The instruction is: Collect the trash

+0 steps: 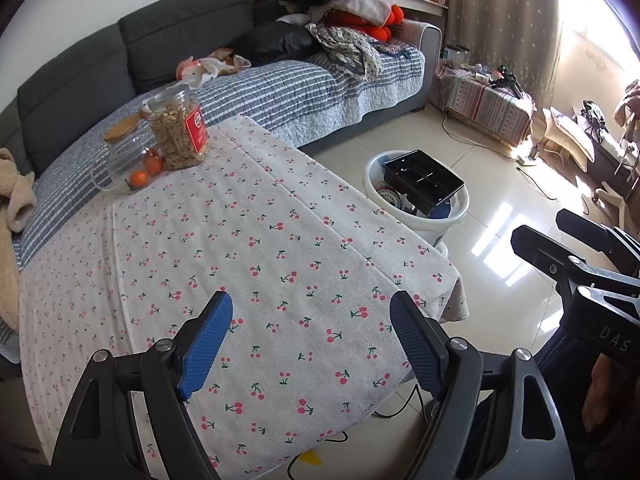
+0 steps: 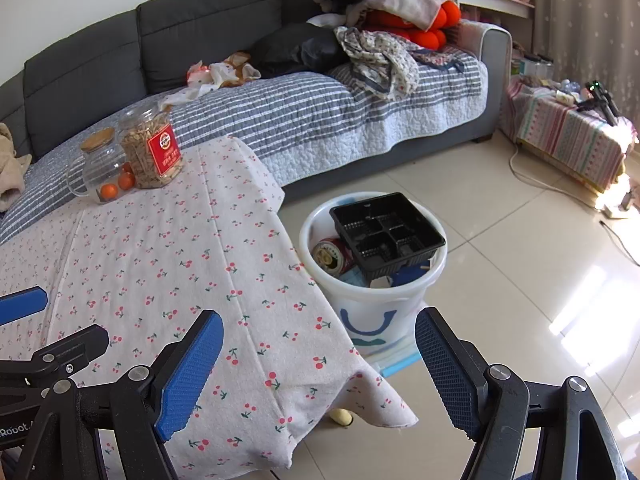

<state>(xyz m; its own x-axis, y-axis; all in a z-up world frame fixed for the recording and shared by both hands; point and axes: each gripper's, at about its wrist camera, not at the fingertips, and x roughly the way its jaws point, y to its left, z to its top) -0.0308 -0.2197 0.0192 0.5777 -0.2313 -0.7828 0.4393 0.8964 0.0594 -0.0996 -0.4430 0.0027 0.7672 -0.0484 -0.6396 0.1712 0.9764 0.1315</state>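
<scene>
My left gripper (image 1: 310, 320) and right gripper (image 2: 320, 348) hung over the desk (image 1: 240, 240), jaws wide and empty; the white bin (image 2: 372, 304) held a black tray (image 2: 386, 226).

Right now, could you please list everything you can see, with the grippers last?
tablecloth: one, white with red cherries, over the table
snack jar: one, clear with red label, table's far corner
glass jar: one, clear with wooden lid, beside the snack jar
oranges: a few, by the glass jar
bucket: one, white, on the floor beside the table
black tray: one, on top of the bucket
can: one, red, inside the bucket
sofa: one, dark grey, clothes piled on it
left gripper: open, empty
right gripper: open, empty
</scene>
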